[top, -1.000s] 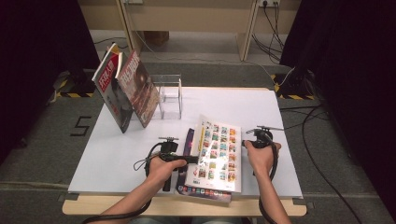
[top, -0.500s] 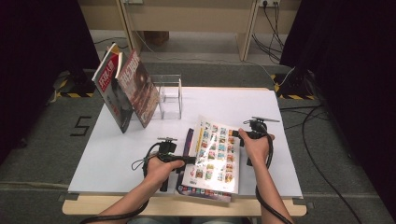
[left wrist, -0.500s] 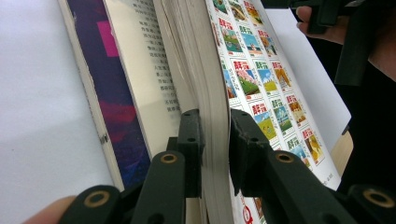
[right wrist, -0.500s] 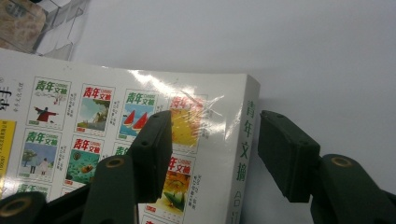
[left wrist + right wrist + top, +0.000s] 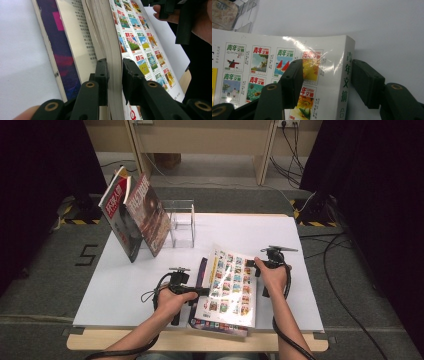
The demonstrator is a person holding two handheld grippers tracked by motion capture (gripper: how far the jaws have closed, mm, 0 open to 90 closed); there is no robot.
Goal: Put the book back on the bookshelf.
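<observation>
We see the magazine point(image 5: 228, 287) lying open near the front edge of the white table point(image 5: 120, 285), its long axis running from the person's side toward the far side, leaning slightly to the right as it goes away. Its glossy back cover point(image 5: 269, 72), printed with rows of small pictures, is raised off the pages below it and faces up and to the right; the spine point(image 5: 345, 82) with green characters shows along its right edge in the right gripper view.

Our left gripper point(image 5: 115, 75) clamps the thick block of pages from the left side, one jaw on the text page and the other on the pictured cover, pads pressing the paper edge. Our right gripper point(image 5: 325, 80) stands at the spine side with its jaws spread wide; they have just been opening, and the spine edge sits between them with a gap beside the outer jaw.

Farther back on the left, two more magazines point(image 5: 132, 217) lean tilted against a clear acrylic stand point(image 5: 182, 222), well apart from the open one.
</observation>
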